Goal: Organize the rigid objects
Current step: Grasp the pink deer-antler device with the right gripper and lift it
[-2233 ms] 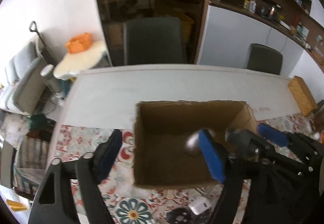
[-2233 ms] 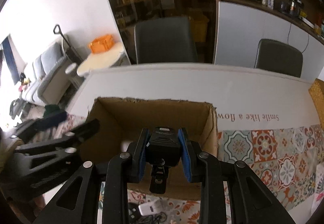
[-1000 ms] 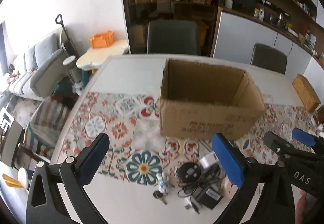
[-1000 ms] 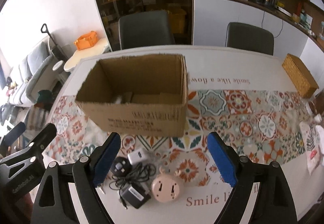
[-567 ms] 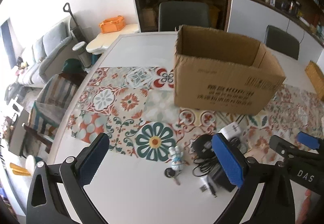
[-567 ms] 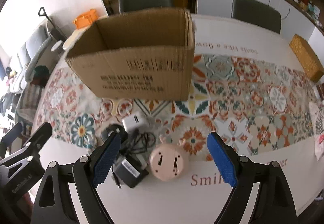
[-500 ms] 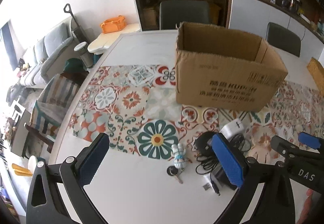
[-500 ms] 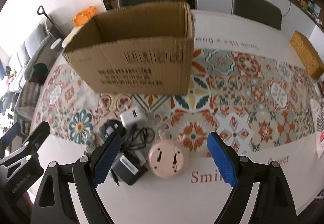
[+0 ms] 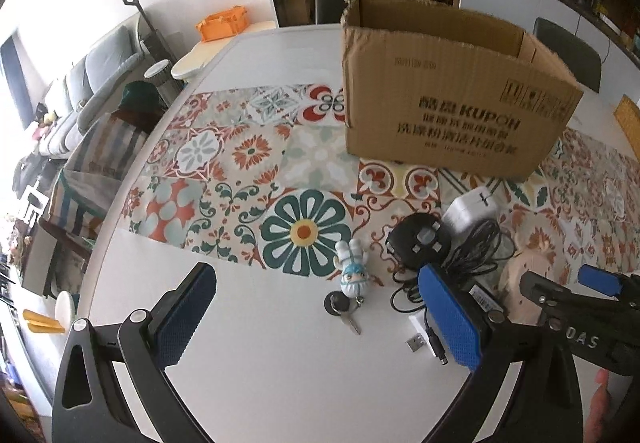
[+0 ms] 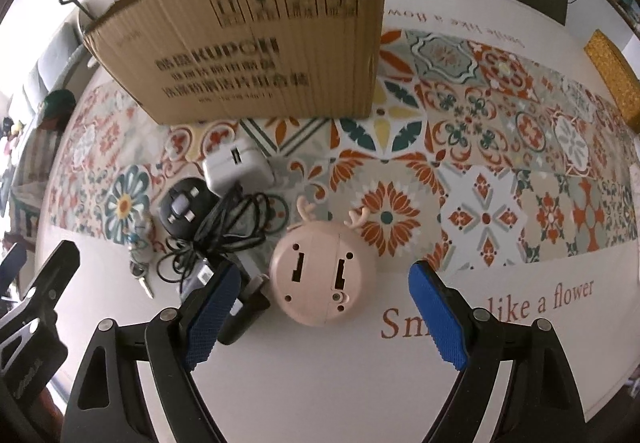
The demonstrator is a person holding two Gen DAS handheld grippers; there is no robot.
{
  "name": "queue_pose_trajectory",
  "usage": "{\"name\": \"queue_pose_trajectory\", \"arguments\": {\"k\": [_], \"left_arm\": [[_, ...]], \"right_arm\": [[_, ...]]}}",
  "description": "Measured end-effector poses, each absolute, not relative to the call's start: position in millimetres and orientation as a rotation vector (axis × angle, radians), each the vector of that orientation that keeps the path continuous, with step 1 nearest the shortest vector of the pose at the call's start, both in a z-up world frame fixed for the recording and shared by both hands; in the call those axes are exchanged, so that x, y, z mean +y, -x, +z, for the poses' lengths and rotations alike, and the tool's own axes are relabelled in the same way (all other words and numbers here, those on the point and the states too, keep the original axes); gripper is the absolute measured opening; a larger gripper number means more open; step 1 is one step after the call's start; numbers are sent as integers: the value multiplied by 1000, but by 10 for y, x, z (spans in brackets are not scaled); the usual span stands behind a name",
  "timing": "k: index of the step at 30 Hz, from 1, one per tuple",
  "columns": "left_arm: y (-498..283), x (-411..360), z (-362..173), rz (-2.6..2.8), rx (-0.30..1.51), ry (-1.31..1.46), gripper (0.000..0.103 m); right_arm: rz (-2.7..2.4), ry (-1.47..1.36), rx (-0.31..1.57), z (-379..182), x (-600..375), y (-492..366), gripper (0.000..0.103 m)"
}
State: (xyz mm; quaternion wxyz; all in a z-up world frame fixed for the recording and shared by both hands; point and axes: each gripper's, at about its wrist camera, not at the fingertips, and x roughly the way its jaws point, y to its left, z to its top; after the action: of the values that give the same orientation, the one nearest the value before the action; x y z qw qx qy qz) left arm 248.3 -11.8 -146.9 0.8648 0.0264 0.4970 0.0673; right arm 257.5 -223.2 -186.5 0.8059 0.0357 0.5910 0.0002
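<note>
Hovering with jaws wide and empty, the right gripper (image 10: 324, 317) frames the pink round device (image 10: 322, 275); left gripper (image 9: 316, 317) likewise spread, empty.

Cardboard box (image 10: 256, 43): open-topped, upright, 12 o'clock. Pink antlered round gadget (image 10: 322, 277): face-down, centre. White charger (image 10: 236, 167), black plug (image 10: 184, 211), tangled cable (image 10: 224, 235): 10 o'clock. Figurine keychain (image 9: 352, 283): lying flat.

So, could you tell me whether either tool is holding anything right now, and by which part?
Nothing is held: the left tool and right tool are both open and empty.
</note>
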Motion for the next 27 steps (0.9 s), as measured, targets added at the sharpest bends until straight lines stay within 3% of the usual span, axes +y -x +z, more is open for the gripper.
{"name": "queue_pose_trajectory", "arguments": {"k": [18, 27], "left_arm": [[-2530, -67, -1707, 176, 1086, -43, 103], [-2503, -40, -1769, 176, 1087, -61, 103]], "right_arm": [[-22, -111, 1356, -2349, -2210, -2849, 81], [-42, -117, 1361, -2495, -2152, -2855, 72]]}}
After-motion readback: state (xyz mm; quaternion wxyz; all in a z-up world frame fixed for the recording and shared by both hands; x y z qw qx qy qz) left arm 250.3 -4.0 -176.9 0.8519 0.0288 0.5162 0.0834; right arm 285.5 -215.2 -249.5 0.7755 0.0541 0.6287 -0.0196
